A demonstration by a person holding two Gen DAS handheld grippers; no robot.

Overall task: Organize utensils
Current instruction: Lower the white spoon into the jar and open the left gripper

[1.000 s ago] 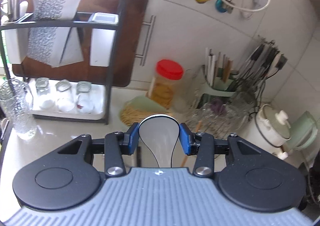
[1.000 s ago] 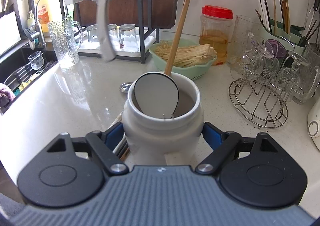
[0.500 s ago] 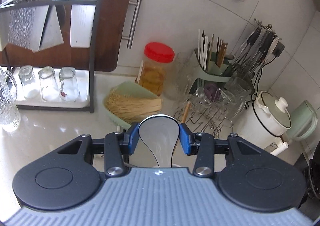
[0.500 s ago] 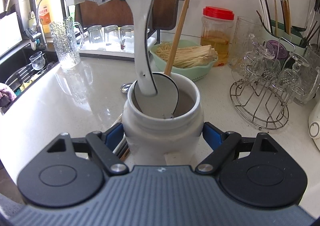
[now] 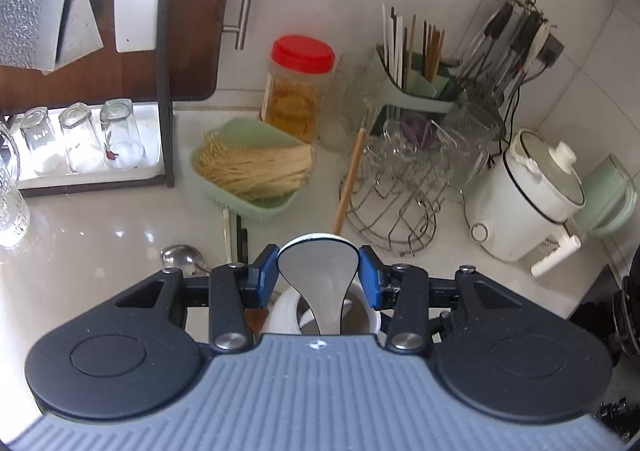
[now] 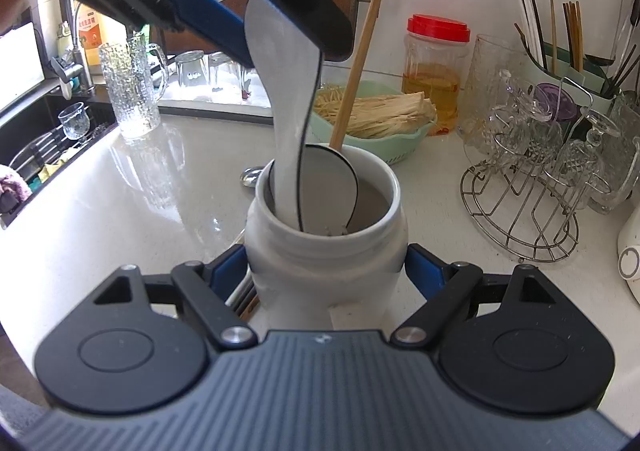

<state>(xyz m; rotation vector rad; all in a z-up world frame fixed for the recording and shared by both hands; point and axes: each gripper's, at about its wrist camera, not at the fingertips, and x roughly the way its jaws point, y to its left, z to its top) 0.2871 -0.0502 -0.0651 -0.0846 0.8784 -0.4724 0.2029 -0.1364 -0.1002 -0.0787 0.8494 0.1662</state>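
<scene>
Since a second ago the left gripper (image 6: 224,23) has lowered its pinched white spoon (image 6: 290,99), handle first, into the white jar (image 6: 326,251). The right gripper (image 6: 326,271) clamps the jar directly beneath; the spoon's long axis runs nearly upright.

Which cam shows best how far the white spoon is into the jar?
Right wrist. It shows the white spoon, held by the left hand-held gripper, with its handle end below the white jar's rim. Left wrist shows only the clamped bowl from behind; the gripper body hides most of the jar.
</scene>
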